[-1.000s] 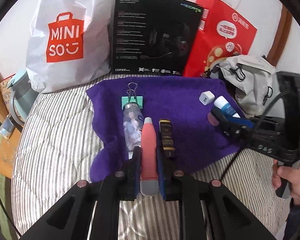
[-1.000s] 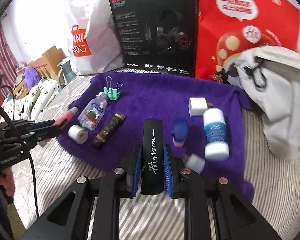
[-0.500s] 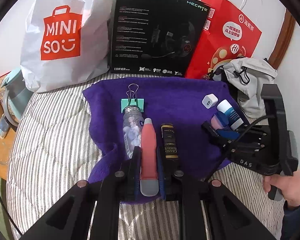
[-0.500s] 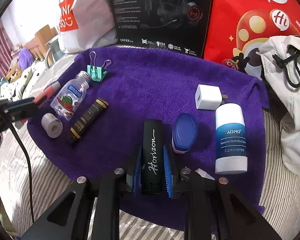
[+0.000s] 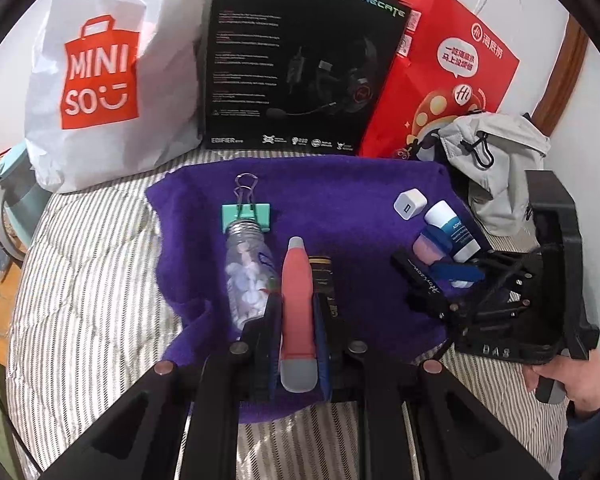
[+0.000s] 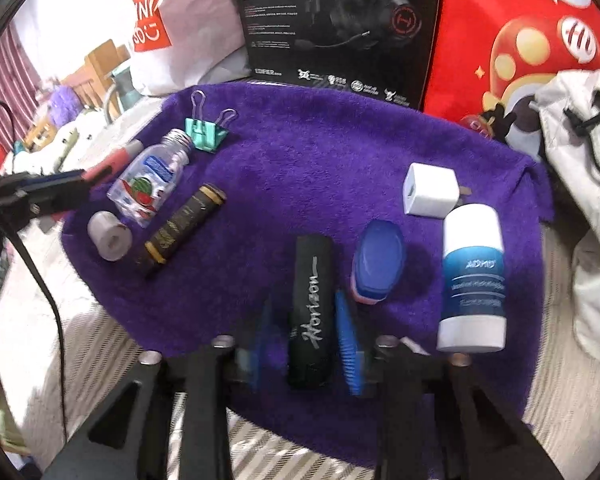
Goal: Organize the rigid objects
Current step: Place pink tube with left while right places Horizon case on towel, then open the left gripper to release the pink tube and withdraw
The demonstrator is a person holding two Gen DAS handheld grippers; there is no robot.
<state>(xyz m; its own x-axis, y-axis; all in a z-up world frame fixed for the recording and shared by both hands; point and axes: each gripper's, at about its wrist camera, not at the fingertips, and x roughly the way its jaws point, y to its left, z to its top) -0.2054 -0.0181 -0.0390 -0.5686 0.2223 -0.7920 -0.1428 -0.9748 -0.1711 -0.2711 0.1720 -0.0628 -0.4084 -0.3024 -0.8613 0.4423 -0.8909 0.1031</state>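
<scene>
Both blue pads (image 6: 346, 344) stand apart flanking the black Horizon case (image 6: 311, 312)

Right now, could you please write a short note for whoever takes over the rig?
Left gripper: shut on the pink tube, over the towel, beside the bottle.
Right gripper: open, fingers either side of the black case, which lies on the towel.
Done: clip, bottle, gold-banded tube and grey cap grouped left; charger, blue jar, white stick and case right.
Left: probably place the pink tube and back off the case.
</scene>
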